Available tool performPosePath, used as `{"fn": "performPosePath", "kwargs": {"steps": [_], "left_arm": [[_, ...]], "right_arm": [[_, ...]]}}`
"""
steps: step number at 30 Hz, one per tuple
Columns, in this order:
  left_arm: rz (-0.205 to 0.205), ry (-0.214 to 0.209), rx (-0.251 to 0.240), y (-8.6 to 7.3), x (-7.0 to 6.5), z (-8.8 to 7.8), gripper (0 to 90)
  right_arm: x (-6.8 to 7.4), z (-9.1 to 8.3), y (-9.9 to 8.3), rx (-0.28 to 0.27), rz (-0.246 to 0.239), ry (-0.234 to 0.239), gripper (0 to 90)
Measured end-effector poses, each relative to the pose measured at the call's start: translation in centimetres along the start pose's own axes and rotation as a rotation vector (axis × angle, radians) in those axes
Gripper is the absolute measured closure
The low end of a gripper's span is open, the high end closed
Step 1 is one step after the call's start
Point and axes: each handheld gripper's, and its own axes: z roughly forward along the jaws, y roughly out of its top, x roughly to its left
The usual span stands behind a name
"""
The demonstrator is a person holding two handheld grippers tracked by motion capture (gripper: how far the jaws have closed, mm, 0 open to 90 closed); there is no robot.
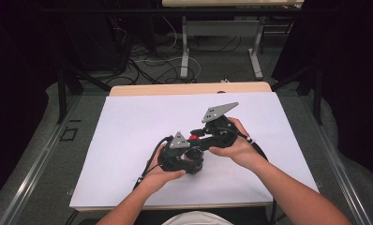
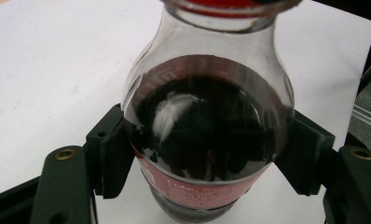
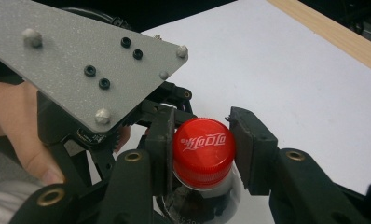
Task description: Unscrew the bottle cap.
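We see the left gripper clamped on the dark bottle body, the right gripper closed on its red cap; the bottle sits mid-sheet, white paper open all round; wooden table edge far, cabled floor beyond.

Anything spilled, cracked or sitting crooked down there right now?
Nothing stands out. The clear plastic bottle of dark cola is gripped at its body by the left tongs, the right tongs clamp its red screw cap, and the white table sheet looks dry.
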Motion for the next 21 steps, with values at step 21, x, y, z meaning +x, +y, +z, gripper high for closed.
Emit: {"fn": "performPosePath", "kwargs": {"steps": [21], "left_arm": [[0.015,-0.023,-0.008,0.07,-0.08,-0.26,30.2]], "right_arm": [[-0.34,-0.30,0.25,0.013,-0.051,0.057,61.7]]}}
